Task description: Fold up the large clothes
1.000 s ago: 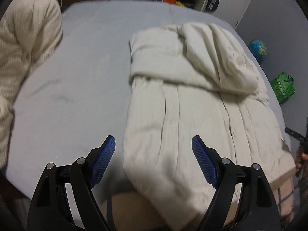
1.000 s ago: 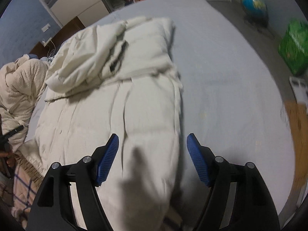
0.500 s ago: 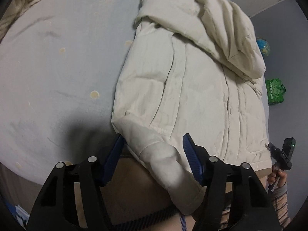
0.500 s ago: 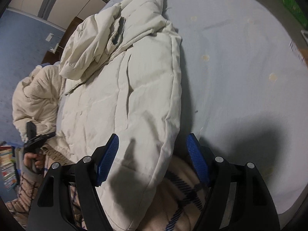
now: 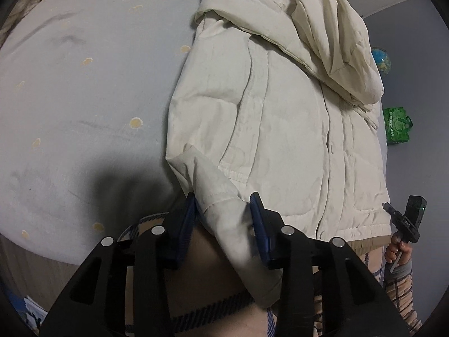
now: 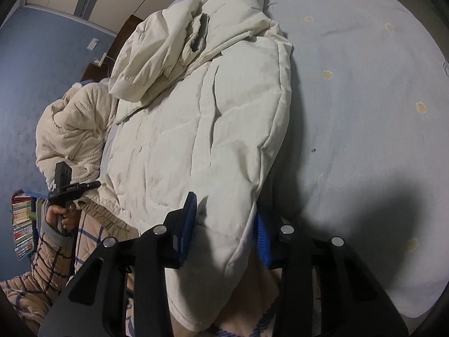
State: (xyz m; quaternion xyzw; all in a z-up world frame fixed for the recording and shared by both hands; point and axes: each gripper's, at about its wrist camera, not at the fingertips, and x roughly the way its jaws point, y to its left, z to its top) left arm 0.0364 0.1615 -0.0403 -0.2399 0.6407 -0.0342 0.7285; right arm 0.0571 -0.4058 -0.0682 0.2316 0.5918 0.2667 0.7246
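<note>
Both grippers (image 5: 223, 216) (image 6: 224, 219) steeply downward, jaws apparently closing on jacket (image 5: 280, 129)

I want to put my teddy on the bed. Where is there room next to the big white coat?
Bare sheet lies wide on the coat's left side, and more sheet on its right side. It's crowded at the near hem, where both grippers are closing on the corners.

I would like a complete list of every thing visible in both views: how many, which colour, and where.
Padded jacket: one, cream, flat on bed, hood folded over.
Bed sheet: one, pale blue with yellow dots.
Textured blanket: one, beige, beside jacket.
Globe: one, blue-green, floor.
Bag: one, green, floor.
Books: several, mixed colours, stacked.
Left gripper: black, blue pads, closing on jacket's lower corner.
Right gripper: black, blue pads, closing on the other lower corner.
</note>
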